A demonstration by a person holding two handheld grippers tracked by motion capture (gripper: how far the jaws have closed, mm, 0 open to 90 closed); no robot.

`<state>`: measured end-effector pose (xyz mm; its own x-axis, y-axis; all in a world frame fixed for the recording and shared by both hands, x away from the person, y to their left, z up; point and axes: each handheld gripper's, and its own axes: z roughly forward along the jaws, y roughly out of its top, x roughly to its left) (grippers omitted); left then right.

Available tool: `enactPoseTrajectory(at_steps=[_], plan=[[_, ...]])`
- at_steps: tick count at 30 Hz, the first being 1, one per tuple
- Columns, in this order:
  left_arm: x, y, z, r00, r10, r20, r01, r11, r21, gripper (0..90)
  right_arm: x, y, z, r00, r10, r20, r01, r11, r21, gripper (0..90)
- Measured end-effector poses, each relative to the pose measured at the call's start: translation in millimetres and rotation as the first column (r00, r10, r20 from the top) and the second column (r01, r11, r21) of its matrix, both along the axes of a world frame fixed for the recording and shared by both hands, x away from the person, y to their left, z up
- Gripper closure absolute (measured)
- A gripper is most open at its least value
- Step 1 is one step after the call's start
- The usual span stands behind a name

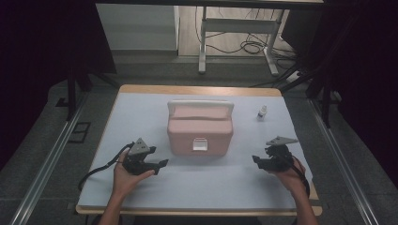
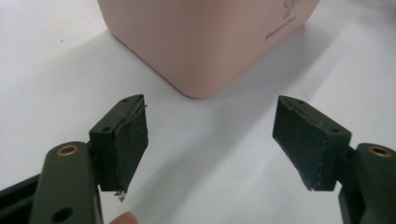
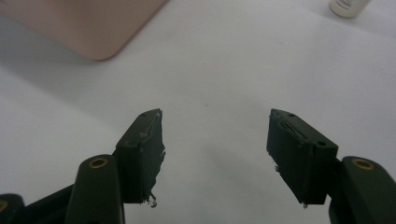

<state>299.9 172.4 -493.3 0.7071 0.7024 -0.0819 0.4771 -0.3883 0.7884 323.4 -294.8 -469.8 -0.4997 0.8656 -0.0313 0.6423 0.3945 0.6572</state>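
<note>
A pink box (image 1: 200,131) with a white handle and a white front latch stands shut in the middle of the table. Its lower corner (image 2: 196,51) fills the top of the left gripper view, and a corner (image 3: 88,28) shows at the top left of the right gripper view. My left gripper (image 1: 162,164) is held open near the box's front left, nothing between its jaws (image 2: 210,144). My right gripper (image 1: 256,161) is open to the box's front right, also empty (image 3: 215,154). A small white bottle (image 1: 262,112) stands at the back right, its base (image 3: 348,7) ahead of the right gripper.
A white sheet (image 1: 211,187) covers the wooden table (image 1: 197,90). A black cable (image 1: 96,171) trails off the left gripper toward the table's left edge. Beyond the table are a metal desk frame (image 1: 234,33) and floor cables.
</note>
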Motion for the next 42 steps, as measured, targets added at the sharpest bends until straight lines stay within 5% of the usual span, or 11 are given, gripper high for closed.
enactPoseTrajectory(at_steps=[3,11,21,32,42], plan=[[0.2,-6.2,-2.1,1.0,-0.003,0.002,0.003,0.9983,0.058,27.0,15.7,-2.5,11.8,0.9988,-0.024,-0.043,0.023,0.999,-0.028,36.5],[-3.7,-13.1,1.0,0.9999,-0.011,-0.002,0.011,0.9991,0.041,27.2,55.5,-1.6,39.2,0.9918,-0.08,-0.1,0.074,0.995,-0.064,36.4],[-2.1,-12.2,1.7,1.0,-0.009,0.002,0.009,0.9994,0.035,27.4,106.6,4.4,41.7,0.9703,-0.161,-0.181,0.135,0.98,-0.149,37.2],[-2.7,-11.6,3.6,0.9998,-0.019,-0.002,0.019,0.9998,0.003,28.0,139.1,3.7,49.7,0.9563,-0.223,-0.189,0.196,0.969,-0.152,38.5],[-1.5,-14.2,0.6,0.9995,-0.029,-0.013,0.029,0.9995,0.008,28.3,169.9,0.8,38.5,0.9337,-0.281,-0.223,0.254,0.957,-0.141,40.1]])
